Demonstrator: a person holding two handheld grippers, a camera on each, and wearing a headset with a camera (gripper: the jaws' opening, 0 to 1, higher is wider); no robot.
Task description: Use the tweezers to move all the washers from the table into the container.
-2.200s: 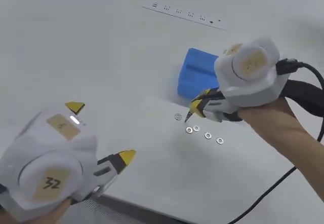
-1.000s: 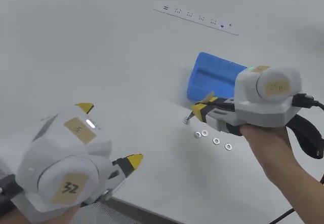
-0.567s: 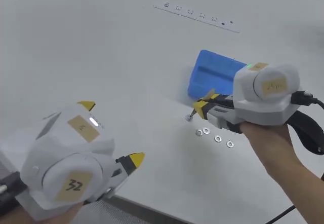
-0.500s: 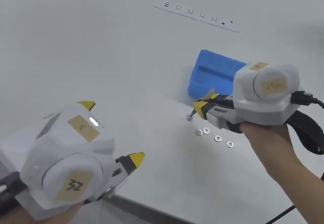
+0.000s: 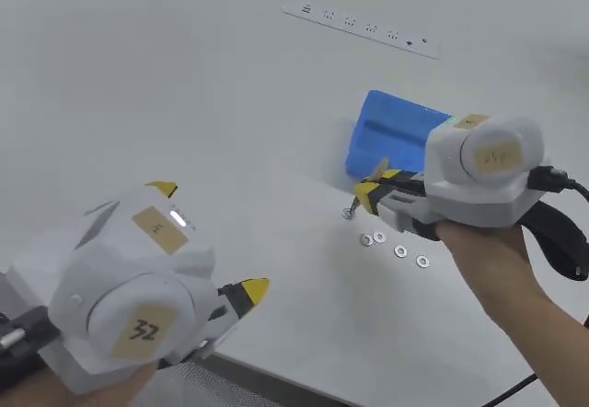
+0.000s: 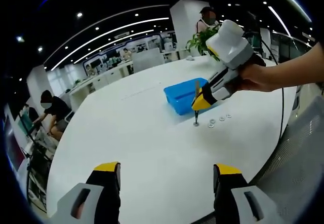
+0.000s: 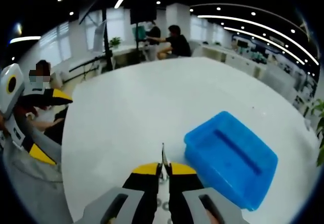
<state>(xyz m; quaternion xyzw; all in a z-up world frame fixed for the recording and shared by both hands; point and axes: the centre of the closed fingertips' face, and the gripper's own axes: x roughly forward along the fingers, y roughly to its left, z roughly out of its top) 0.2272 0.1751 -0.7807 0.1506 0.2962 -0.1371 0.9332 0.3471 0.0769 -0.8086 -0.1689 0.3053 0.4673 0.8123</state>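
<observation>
My right gripper [image 5: 370,192] is shut on thin tweezers [image 5: 353,206] that point down at the white table. The tweezers' tip meets one washer [image 5: 348,213], set apart from the rest; I cannot tell whether it is gripped. Several more washers [image 5: 400,251] lie in a loose row just right of it. The blue container [image 5: 396,135] sits right behind the gripper. In the right gripper view the tweezers [image 7: 163,155] stick out between the jaws [image 7: 163,169], with the container [image 7: 230,158] to the right. My left gripper [image 5: 208,238] hovers open and empty at the near left.
A white power strip [image 5: 368,31] lies far back on the table [image 5: 184,103]. The table's front edge [image 5: 304,379] runs under my left gripper. A black cable [image 5: 552,181] trails from the right gripper. People sit at desks in the background.
The tweezers' tip has closed onto the lone washer since the earliest frame and holds there. The left gripper has drifted slightly; the head camera has shifted a little.
</observation>
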